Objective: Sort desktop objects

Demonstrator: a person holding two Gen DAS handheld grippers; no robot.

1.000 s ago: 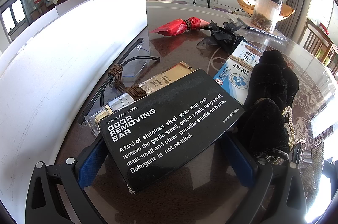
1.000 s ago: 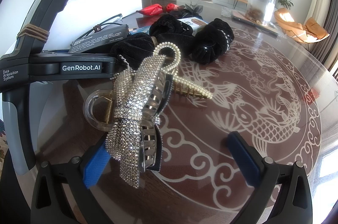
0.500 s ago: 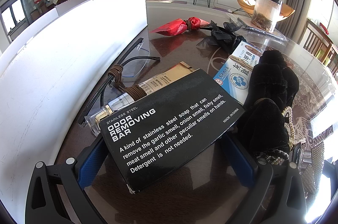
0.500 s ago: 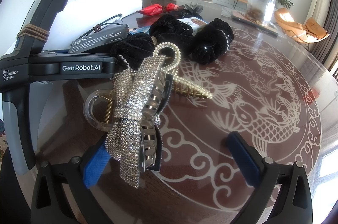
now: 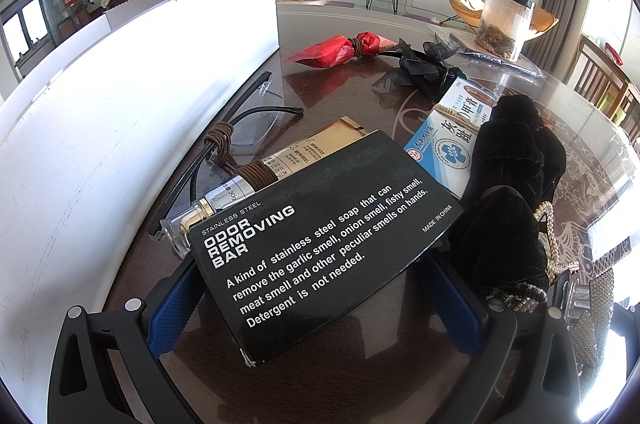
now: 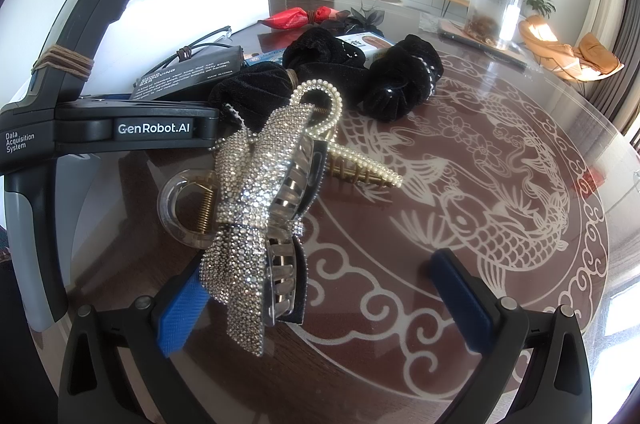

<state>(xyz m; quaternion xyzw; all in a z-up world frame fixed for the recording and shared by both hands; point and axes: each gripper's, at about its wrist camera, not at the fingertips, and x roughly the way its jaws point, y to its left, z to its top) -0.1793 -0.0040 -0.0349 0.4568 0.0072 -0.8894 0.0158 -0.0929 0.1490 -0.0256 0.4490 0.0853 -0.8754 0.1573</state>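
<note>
One black box lies on the worktop between the fingers of my left hand-held gripper; the jaws stand wide, and I cannot tell whether the pads touch its sides. Its near corner hangs toward the camera. Behind it lie one gold tube, bound with brown cord and half covered by the box, one pair of glasses against the white board, and one blue-and-white carton, partly hidden.

My right hand-held gripper is open too, holding nothing; one rhinestone bow clip lies just beside its left finger. One pearl clip lies behind that. I count three black scrunchies, touching each other. Farther off are one red packet, one black ribbon bow, hard to make out, and one clear jar.
</note>
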